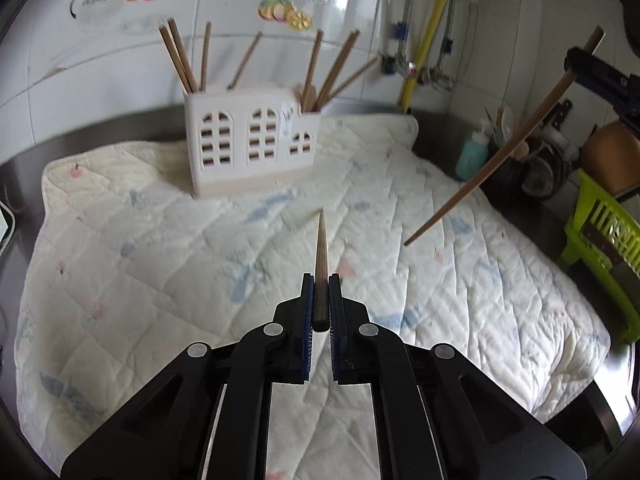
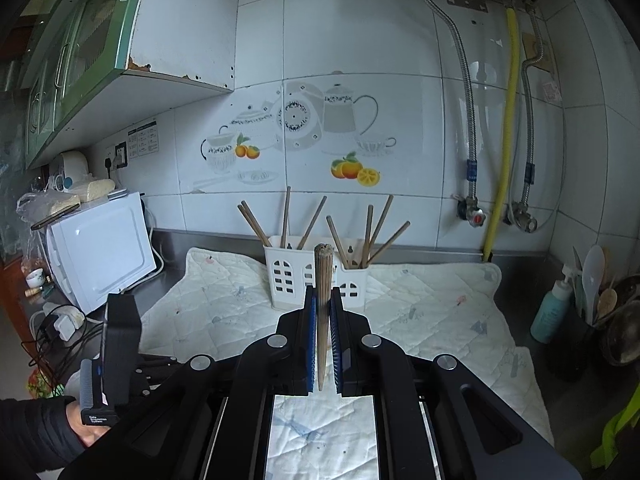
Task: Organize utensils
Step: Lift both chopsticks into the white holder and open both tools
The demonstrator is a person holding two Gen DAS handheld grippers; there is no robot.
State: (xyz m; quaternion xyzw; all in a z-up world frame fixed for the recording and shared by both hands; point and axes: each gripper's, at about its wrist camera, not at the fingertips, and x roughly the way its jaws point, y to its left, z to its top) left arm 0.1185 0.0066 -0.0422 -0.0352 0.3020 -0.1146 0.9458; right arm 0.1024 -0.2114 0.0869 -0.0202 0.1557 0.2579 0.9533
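Observation:
A white utensil holder (image 1: 250, 140) with arched cut-outs stands at the back of a quilted mat (image 1: 160, 264); several wooden chopsticks stick out of it. It also shows in the right wrist view (image 2: 288, 276). My left gripper (image 1: 321, 280) is shut on a chopstick (image 1: 320, 248) that points forward, tip toward the holder. My right gripper (image 2: 323, 294) is shut on another chopstick (image 2: 323, 272), held upright with its thick end up. In the left wrist view that chopstick (image 1: 500, 156) hangs slanted above the mat's right side, held by the right gripper (image 1: 580, 64).
A white microwave (image 2: 100, 252) and cables stand left of the mat. A teal bottle (image 2: 550, 312) and a dark pot with ladles (image 2: 616, 320) stand on the right, with a green basket (image 1: 600, 236) near the front right. Pipes (image 2: 508, 128) run down the tiled wall.

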